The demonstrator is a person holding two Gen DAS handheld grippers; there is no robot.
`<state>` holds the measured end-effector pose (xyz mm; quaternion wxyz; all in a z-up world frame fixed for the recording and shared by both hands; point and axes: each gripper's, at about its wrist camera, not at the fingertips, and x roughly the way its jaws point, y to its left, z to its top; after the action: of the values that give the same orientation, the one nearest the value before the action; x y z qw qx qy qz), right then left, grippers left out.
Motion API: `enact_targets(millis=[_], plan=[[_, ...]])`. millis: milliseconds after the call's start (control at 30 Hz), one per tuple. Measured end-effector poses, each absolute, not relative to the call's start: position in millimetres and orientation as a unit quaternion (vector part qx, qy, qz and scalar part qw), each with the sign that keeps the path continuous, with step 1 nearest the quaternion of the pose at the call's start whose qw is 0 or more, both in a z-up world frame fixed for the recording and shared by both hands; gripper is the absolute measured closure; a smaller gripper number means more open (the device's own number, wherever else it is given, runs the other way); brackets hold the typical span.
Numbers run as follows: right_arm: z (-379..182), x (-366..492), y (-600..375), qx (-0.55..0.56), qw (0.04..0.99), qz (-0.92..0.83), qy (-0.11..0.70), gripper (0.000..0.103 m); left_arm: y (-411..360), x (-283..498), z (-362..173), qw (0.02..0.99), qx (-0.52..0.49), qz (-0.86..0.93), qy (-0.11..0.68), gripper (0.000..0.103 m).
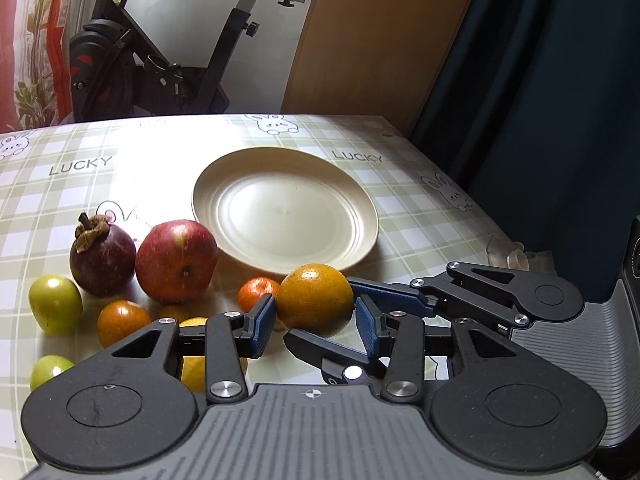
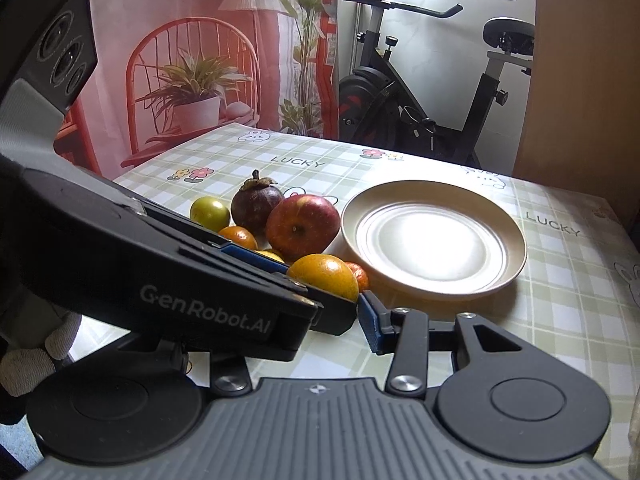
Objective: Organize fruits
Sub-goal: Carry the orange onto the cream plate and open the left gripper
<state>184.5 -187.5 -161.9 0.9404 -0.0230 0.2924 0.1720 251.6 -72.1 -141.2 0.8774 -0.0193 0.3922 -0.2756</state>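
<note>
A large orange (image 1: 314,300) sits on the checked tablecloth in front of an empty cream plate (image 1: 352,208). My left gripper (image 1: 315,322) has its blue pads on both sides of the orange, touching it. My right gripper (image 1: 340,320) comes in from the right, open, with one finger (image 1: 384,290) behind the orange and one under it. In the right wrist view the orange (image 2: 326,274) sits just beyond the right gripper's pad (image 2: 370,326), and the left gripper body (image 2: 160,280) hides the other finger. The plate (image 2: 516,256) lies beyond.
Left of the orange lie a red apple (image 1: 176,262), a mangosteen (image 1: 102,258), two small tangerines (image 1: 258,294) (image 1: 122,320), green fruits (image 1: 54,300) and a yellow fruit (image 1: 192,372). The table's right edge (image 1: 480,208) is near. An exercise bike (image 1: 160,60) stands behind.
</note>
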Motion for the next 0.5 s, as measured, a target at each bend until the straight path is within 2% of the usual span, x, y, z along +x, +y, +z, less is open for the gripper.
enact_targets(millis=[500], plan=[[-143.8,243.7,-208.7,-0.014,0.947,0.168,0.272,0.058,-86.4,322.3,-136.3,0.877,-0.025,-0.274,0.394,0.057]])
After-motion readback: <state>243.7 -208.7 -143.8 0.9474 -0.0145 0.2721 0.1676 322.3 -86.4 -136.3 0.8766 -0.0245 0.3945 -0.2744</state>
